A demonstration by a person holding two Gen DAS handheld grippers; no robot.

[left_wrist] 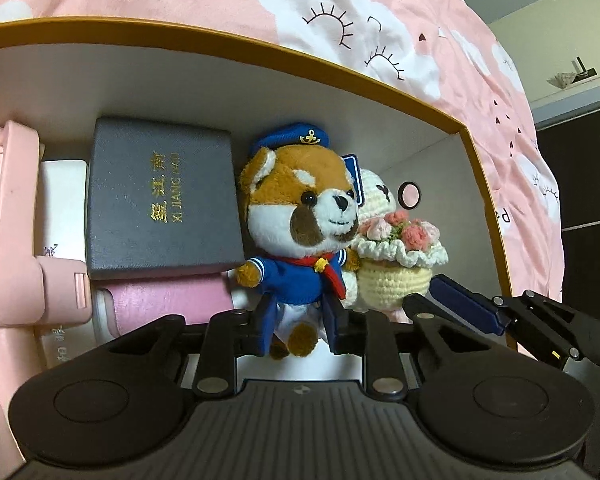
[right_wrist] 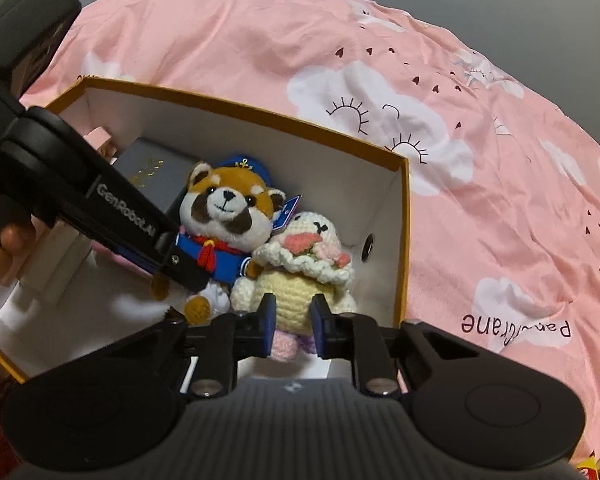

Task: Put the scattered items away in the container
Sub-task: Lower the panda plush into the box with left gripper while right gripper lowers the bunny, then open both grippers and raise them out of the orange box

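Note:
An open cardboard box with an orange rim and white inside lies on a pink bedsheet. A brown-and-white plush animal in a blue sailor suit and cap stands inside it. My left gripper is shut on its lower body, a blue pad on each side. Right beside it, touching, is a cream crochet doll holding a basket of pink flowers. My right gripper is shut on the doll's yellow base. The left gripper's finger crosses the right wrist view from the left.
In the box's left part lie a grey case with gold lettering, a pink wallet, a white box and a pink plastic item. The cloud-print sheet surrounds the box. A person's hand holds the left gripper.

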